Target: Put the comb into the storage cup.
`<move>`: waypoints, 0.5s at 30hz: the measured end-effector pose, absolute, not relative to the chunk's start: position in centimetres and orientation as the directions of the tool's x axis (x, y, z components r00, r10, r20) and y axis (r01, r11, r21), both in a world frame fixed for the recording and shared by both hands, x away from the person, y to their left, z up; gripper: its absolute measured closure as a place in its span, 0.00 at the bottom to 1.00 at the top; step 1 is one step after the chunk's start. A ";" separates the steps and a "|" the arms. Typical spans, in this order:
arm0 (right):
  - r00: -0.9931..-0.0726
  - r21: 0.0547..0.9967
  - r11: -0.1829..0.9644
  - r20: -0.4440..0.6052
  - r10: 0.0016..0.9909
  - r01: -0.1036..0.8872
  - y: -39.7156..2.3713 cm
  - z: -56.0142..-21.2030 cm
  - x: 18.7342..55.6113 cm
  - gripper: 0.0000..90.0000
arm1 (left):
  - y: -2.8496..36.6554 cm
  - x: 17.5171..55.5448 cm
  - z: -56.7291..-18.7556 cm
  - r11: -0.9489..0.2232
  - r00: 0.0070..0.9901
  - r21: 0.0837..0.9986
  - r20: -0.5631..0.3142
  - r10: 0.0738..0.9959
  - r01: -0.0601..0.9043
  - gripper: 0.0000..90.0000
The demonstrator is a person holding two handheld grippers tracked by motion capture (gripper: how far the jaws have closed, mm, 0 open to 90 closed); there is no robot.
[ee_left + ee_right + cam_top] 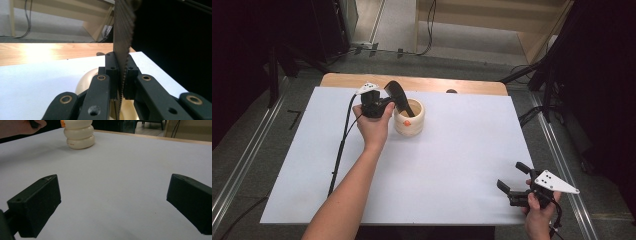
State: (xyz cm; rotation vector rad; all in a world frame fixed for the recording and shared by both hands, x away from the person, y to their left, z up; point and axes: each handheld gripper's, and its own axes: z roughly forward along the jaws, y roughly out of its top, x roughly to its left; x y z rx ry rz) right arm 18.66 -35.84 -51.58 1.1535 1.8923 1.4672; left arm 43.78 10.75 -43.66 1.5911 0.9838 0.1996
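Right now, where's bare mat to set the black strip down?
Free: mat between cream ridged pot and open right gripper, and left of the forearm. Crowded: around the pot, where left gripper clamps the black toothed strip.

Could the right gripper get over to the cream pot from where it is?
Probably yes. The right gripper is open, and only bare white table lies between it and the cream pot. The left gripper beside the pot, holding a black toothed strip, might crowd it.

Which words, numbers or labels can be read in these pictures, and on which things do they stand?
None can be read.
A small reddish mark low on the cream ribbed holder: too small and blurred to read.
The black toothed strip clamped in the left gripper: no text on it.
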 end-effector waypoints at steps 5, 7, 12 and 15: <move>-0.529 0.943 0.072 0.119 0.840 0.326 -35.8 -51.6 18.7 0.00 | 10.6 43.7 -43.8 0.026 0.631 0.882 -0.357 0.688 0.470 0.81; -0.529 0.943 0.071 0.120 0.840 0.326 -35.8 -51.6 18.7 0.00 | 10.7 43.6 -43.8 0.026 0.626 0.884 -0.351 0.697 0.467 0.75; -0.529 0.943 0.070 0.120 0.840 0.324 -35.9 -51.6 18.7 0.00 | 10.8 43.6 -43.7 0.019 0.614 0.885 -0.338 0.713 0.466 0.49; -0.528 0.943 0.072 0.118 0.841 0.326 -35.8 -51.6 18.7 0.00 | 11.0 43.4 -43.6 0.012 0.625 0.895 -0.320 0.712 0.445 0.39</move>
